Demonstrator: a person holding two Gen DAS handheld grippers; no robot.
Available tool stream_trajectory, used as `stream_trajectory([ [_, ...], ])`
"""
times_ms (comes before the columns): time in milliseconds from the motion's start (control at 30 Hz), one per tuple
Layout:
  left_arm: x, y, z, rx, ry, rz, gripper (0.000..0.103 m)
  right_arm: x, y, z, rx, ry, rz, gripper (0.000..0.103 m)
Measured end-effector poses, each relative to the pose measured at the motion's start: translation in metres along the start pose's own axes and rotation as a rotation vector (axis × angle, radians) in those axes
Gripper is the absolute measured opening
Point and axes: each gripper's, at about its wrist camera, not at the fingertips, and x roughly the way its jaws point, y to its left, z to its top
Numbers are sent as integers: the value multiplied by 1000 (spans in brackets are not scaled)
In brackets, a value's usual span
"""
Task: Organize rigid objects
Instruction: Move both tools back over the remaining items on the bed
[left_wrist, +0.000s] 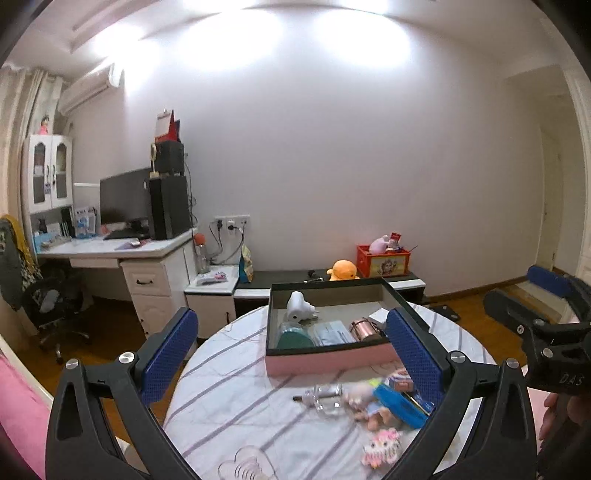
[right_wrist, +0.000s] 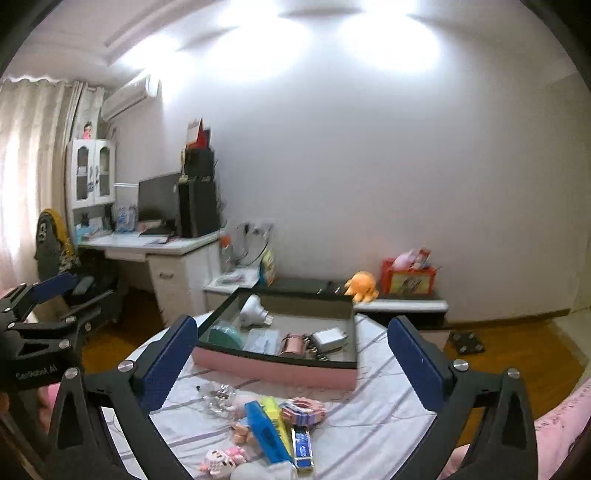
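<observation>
Both the left gripper (left_wrist: 291, 354) and the right gripper (right_wrist: 291, 363) have their jaws spread wide, holding nothing. Below them small toys (right_wrist: 266, 424) lie loose on the striped round table (left_wrist: 229, 398). Farther back sits the pink tray (left_wrist: 328, 358), holding a white plug (left_wrist: 297, 306) and other bits.

An orange plush toy (left_wrist: 342, 270) sits beside a red crate (left_wrist: 383, 260).

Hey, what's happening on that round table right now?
A person holds a two-finger gripper in each hand above the round table, sorting small items into a pink tray. The left gripper and right gripper are both open and empty. The tray already holds a white plug, a teal lid and a copper-coloured piece. A clear bottle and a blue case lie loose in front.
</observation>
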Motion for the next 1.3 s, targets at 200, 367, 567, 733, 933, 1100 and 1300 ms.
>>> stream_trajectory([
  [200, -31, -8, -11, 42, -15, 18, 103, -38, 6, -7, -9, -20, -59, 103],
  [367, -40, -9, -15, 51, 1, 15, 103, -55, 5, -13, 15, -13, -56, 103],
  [567, -45, -13, -16, 60, -7, 25, 103, -61, 4, -15, 13, -10, -72, 103],
  [733, -48, -14, -16, 54, -7, 13, 103, -63, 4, -16, 12, -9, -77, 103],
  [933, -45, -15, -18, 45, 0, -7, 103, -64, 2, -21, 13, 3, -86, 103],
  [1100, -31, -15, -27, 48, 44, -34, 103, -57, -2, -30, 15, 37, -102, 103],
  [1300, -2, -6, -61, 24, 171, -57, 103, -32, -12, -61, 19, 150, -119, 103],
])
